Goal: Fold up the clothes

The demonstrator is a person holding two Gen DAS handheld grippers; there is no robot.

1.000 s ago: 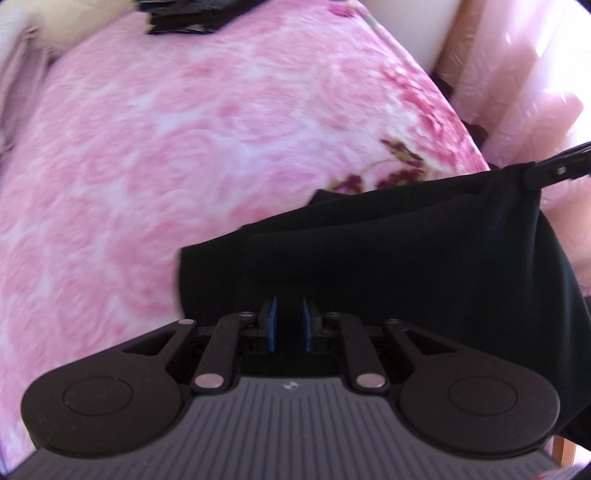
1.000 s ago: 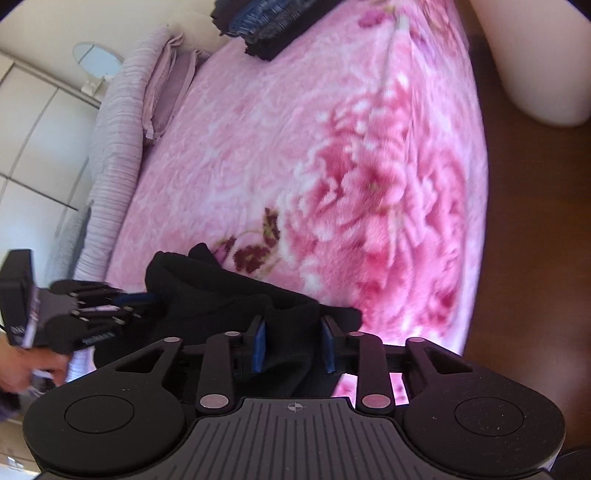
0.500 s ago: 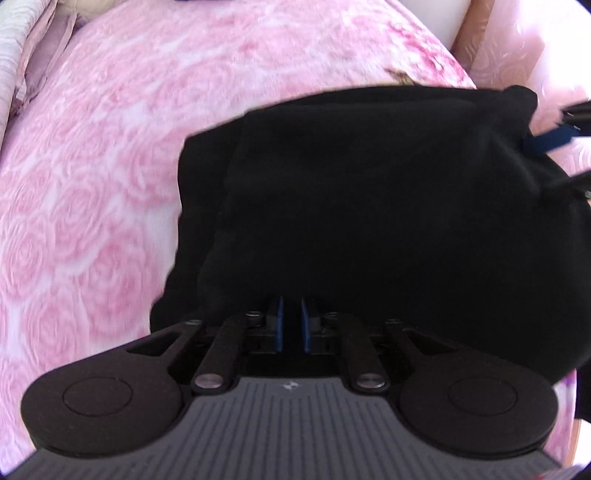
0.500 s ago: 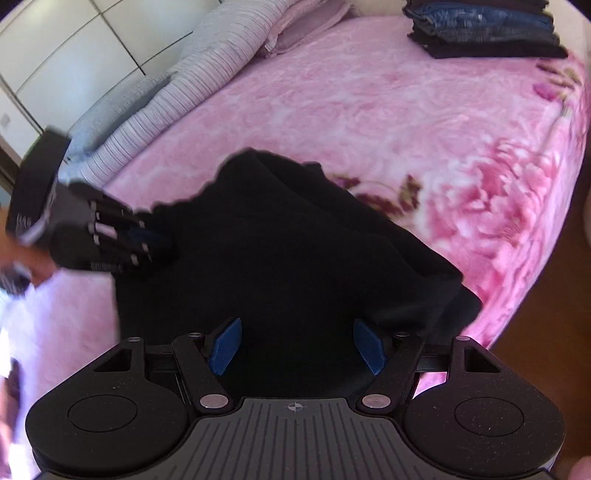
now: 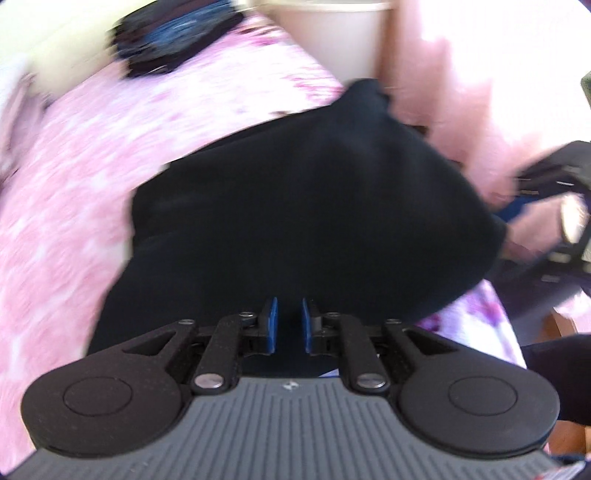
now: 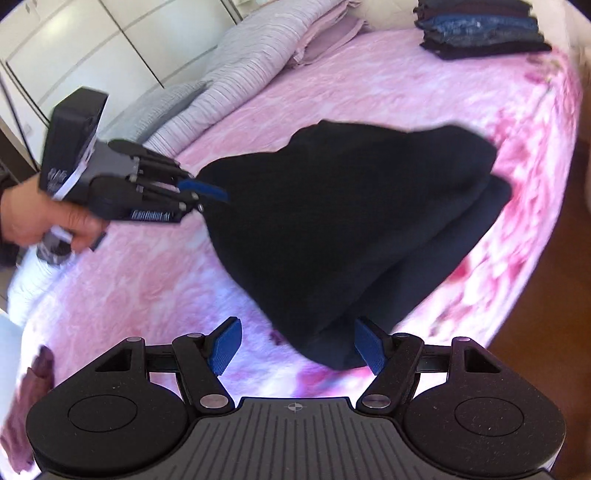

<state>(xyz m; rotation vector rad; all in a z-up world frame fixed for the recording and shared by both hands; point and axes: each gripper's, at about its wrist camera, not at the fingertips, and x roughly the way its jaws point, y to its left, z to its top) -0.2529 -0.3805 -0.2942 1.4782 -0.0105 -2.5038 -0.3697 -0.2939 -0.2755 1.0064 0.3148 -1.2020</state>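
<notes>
A black garment (image 6: 351,229) lies in folded layers on the pink floral bedspread (image 6: 332,92) and fills the middle of the left wrist view (image 5: 303,206). My left gripper (image 5: 288,325) is shut on the garment's near edge; in the right wrist view it (image 6: 207,192) pinches the garment's left corner and holds it up. My right gripper (image 6: 297,341) is open and empty, its jaws wide apart just in front of the garment's near corner. It shows blurred at the right in the left wrist view (image 5: 532,199).
A stack of folded dark and blue clothes (image 6: 480,29) sits at the bed's far corner. Striped grey and mauve pillows (image 6: 258,62) lie along the head of the bed. White wardrobe doors (image 6: 74,48) stand behind. Wooden floor (image 6: 546,332) lies past the bed's right edge.
My right gripper has let go of the black garment, opened wide and drawn back. My left gripper stays shut on the garment and has moved it across the bed.
</notes>
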